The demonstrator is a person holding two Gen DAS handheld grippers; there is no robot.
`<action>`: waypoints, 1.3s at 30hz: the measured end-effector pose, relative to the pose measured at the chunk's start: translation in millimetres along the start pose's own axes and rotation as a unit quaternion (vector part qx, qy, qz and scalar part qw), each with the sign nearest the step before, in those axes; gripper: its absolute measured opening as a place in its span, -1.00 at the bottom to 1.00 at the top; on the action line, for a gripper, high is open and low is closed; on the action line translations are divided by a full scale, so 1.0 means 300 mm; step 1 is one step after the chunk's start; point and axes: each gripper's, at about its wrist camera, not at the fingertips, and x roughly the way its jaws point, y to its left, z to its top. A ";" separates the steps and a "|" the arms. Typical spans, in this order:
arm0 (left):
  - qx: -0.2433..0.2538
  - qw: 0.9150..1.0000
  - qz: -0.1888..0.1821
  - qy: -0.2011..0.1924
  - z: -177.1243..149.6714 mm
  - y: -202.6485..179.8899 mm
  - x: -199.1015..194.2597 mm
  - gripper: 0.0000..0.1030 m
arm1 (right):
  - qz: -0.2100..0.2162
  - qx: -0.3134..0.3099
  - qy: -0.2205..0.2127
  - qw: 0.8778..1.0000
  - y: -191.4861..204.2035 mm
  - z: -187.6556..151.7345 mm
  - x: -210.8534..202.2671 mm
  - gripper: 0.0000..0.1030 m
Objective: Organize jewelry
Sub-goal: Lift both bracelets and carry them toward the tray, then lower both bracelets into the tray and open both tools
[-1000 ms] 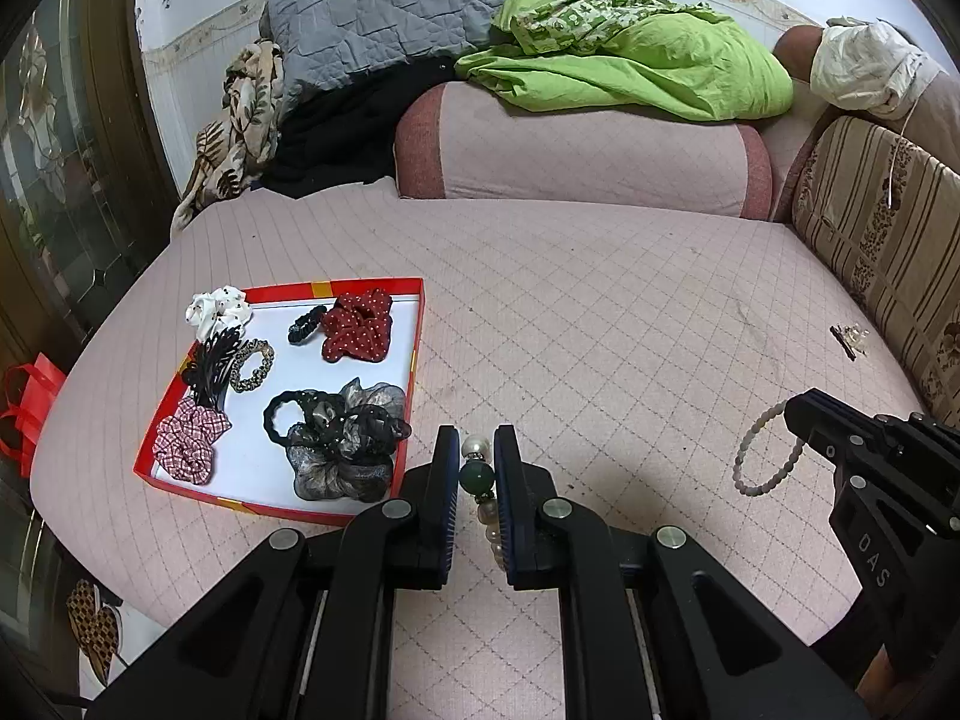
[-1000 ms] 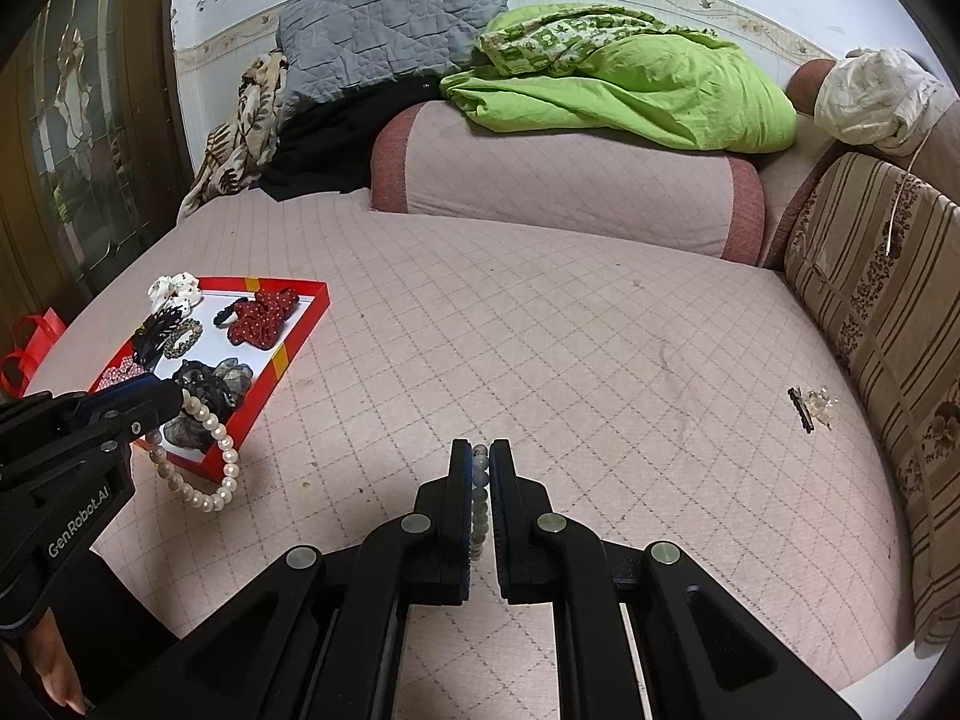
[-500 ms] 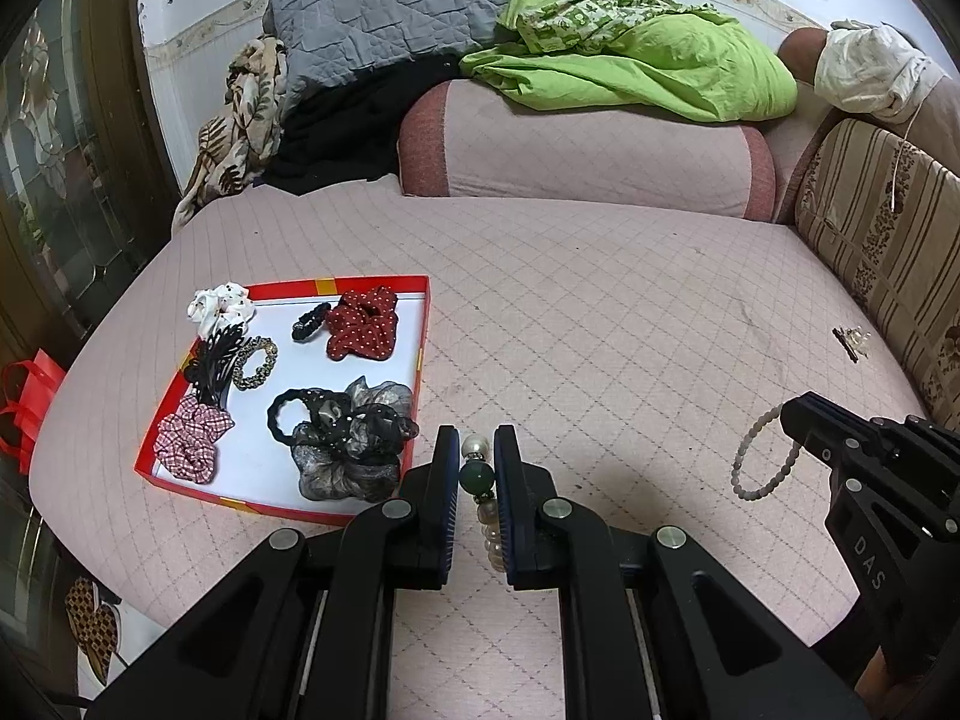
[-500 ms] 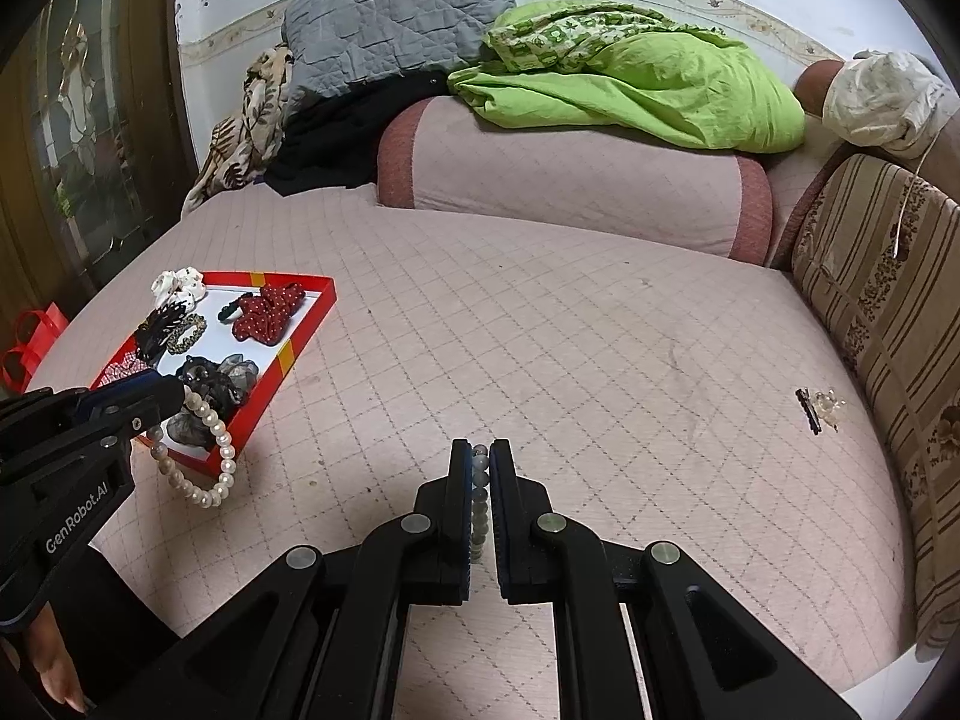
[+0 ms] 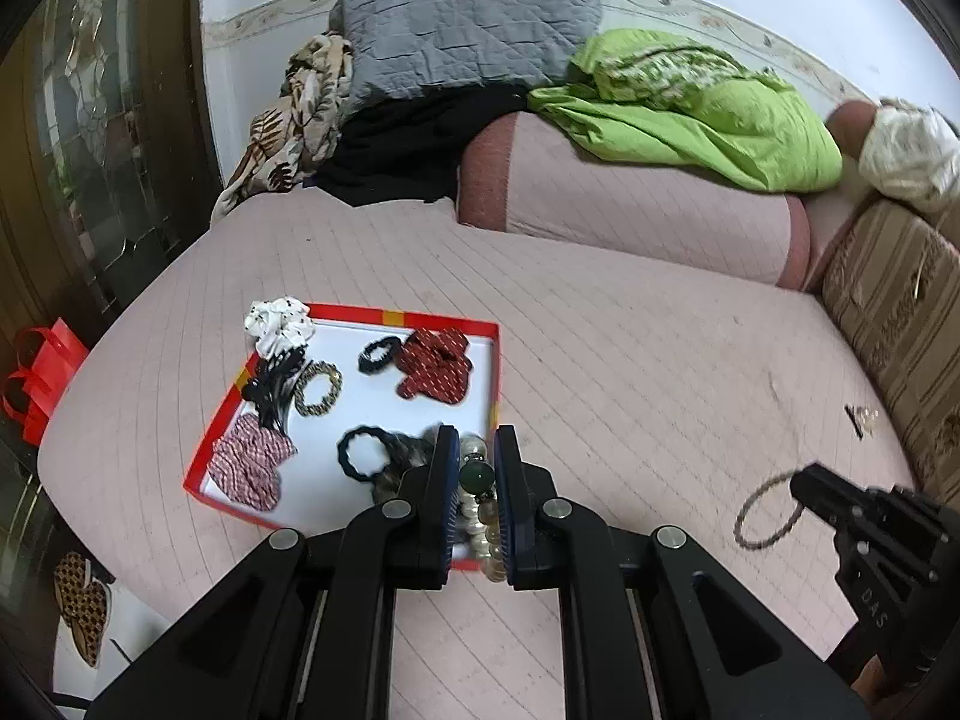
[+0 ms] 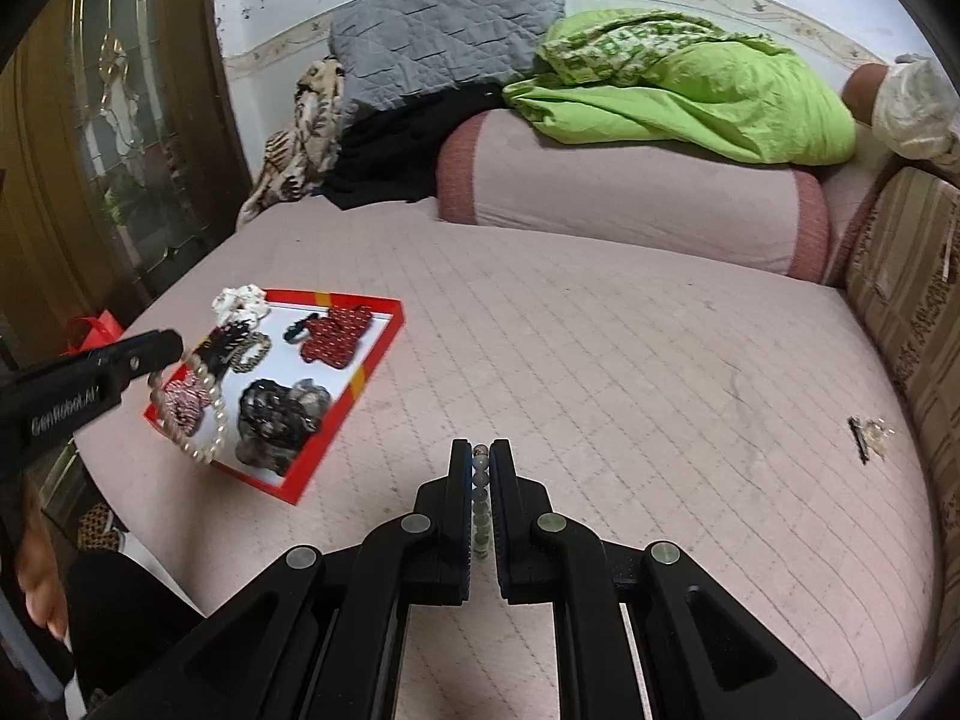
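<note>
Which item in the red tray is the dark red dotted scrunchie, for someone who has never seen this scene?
On the pink quilted bed lies a red tray with a white floor. The scrunchie lies near its far right corner, beside a small black hair tie. It is the tray's only dark red piece with light dots.

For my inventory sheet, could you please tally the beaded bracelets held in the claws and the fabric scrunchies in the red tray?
Beaded bracelets held: 2 (pearl bracelet, grey bead bracelet)
Fabric scrunchies in the red tray: 4 (white scrunchie, red dotted scrunchie, pink plaid scrunchie, grey-black sheer scrunchie)
Total: 6
</note>
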 end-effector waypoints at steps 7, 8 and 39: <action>-0.002 1.000 -0.009 0.003 0.093 0.088 0.084 -0.78 | 0.044 0.012 0.017 0.999 0.040 0.081 0.071 -0.87; -0.003 1.000 -0.011 0.001 0.107 0.101 0.098 -0.78 | 0.049 0.012 0.019 0.999 0.048 0.094 0.081 -0.87; -0.111 0.990 -0.075 0.039 0.181 0.528 0.451 -0.78 | 0.112 -0.070 0.059 0.989 0.540 0.324 0.468 -0.86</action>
